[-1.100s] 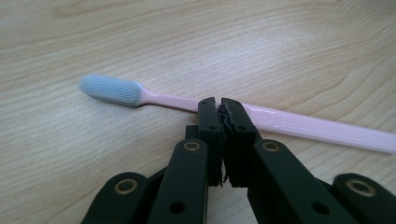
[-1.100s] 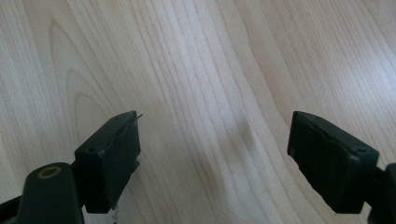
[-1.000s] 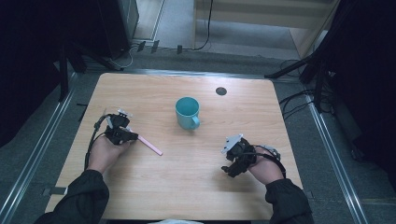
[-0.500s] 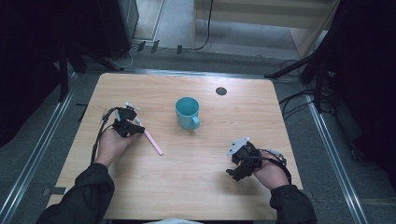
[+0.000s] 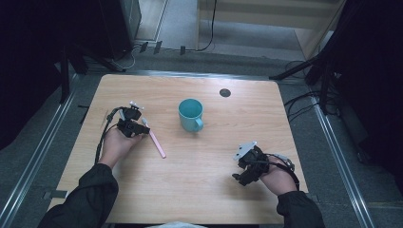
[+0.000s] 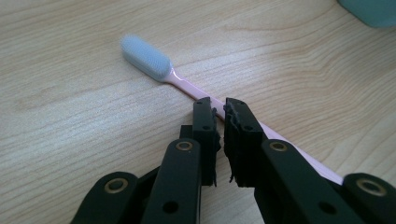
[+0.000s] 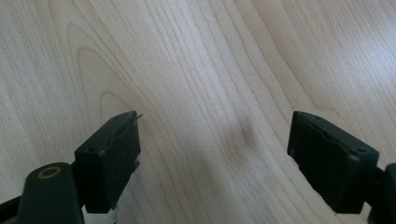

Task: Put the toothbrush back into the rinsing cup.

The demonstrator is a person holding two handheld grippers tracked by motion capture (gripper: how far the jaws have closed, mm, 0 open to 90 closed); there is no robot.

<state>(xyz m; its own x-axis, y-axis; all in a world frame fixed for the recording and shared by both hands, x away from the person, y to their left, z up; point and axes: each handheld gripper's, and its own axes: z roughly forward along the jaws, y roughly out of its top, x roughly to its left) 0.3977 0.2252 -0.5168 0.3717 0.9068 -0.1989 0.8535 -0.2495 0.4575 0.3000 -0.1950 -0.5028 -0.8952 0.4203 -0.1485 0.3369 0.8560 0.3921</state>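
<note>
A pink toothbrush (image 5: 156,142) with a pale blue head (image 6: 145,57) lies flat on the wooden table (image 5: 214,190), left of a teal cup (image 5: 191,114). My left gripper (image 5: 142,124) is low over the brush's handle, near the head end. In the left gripper view its jaws (image 6: 218,105) stand a narrow gap apart and have just been opening. The handle runs slantwise under the tips and shows in the gap, with no pad pressing on it. My right gripper (image 5: 239,168) rests at the table's near right, jaws wide apart (image 7: 212,135) over bare wood.
The cup's handle points toward the near side, and a corner of the cup (image 6: 369,7) shows in the left gripper view. A small dark round hole (image 5: 225,92) sits in the tabletop behind the cup. Cables and dark stands surround the table.
My left hand has moved right and a little away from me, up to the toothbrush's head end. The right hand has barely shifted.
</note>
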